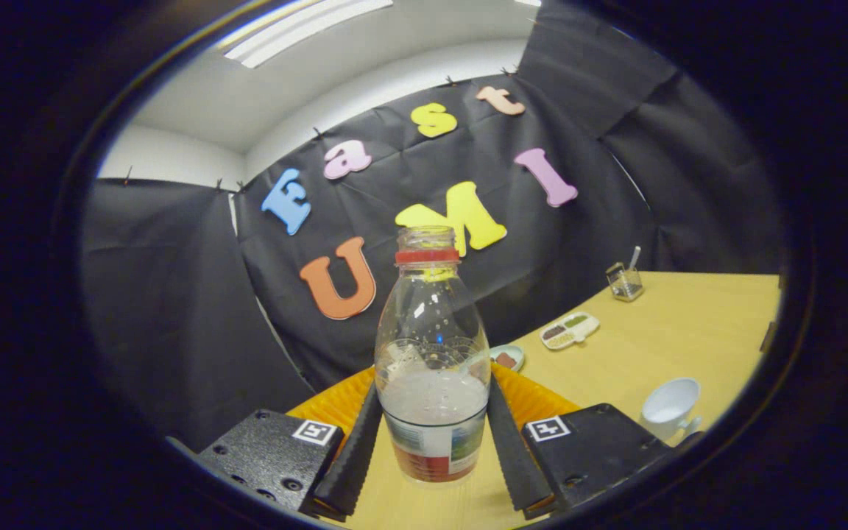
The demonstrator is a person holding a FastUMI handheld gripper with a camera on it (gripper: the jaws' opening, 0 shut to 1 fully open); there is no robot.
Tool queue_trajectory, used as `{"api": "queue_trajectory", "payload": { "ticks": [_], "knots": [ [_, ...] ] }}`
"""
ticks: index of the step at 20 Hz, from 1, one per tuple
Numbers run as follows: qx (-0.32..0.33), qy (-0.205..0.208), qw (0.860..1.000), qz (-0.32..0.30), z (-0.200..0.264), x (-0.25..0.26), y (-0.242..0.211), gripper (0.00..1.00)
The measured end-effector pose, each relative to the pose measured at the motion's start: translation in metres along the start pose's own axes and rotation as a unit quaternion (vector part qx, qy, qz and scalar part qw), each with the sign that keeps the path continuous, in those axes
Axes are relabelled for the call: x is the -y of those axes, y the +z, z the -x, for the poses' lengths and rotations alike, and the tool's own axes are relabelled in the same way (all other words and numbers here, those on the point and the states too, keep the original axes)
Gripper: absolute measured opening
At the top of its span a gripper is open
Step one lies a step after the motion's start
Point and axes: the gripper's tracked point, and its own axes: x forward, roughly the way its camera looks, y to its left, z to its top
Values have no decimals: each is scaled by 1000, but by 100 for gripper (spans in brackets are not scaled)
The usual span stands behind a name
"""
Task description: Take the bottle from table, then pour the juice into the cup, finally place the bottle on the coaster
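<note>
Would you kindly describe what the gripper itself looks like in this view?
The gripper has two long, narrow black fingers with ribbed rubbery pads. Each is mounted on a blocky, textured black carriage with visible screw holes. A small square black-and-white marker sits on top of each carriage. No cables are visible.

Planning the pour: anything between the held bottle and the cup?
Nothing visible. The gripper is shut on the bottle, lifted off the table. The white cup sits beyond the fingers, with bare tabletop around it.

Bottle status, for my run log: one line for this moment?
gripper: shut on juice bottle | bottle: upright, uncapped | cup: right, apart | coaster: behind bottle
</note>
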Motion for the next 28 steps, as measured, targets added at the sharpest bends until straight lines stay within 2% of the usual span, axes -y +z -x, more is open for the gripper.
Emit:
{"api": "queue_trajectory", "payload": {
  "ticks": [5, 8, 15, 20, 28],
  "knots": [
    [4, -4, 994, 113, -33, -4, -10, 79],
    [-2, -2, 989, 146, -61, 1, -28, 79],
    [-35, -50, 974, 219, -125, 47, -82, 80],
    [-45, -63, 975, 210, -147, 71, -110, 80],
    [-66, -81, 972, 210, -155, 100, -142, 80]
  ]
}}
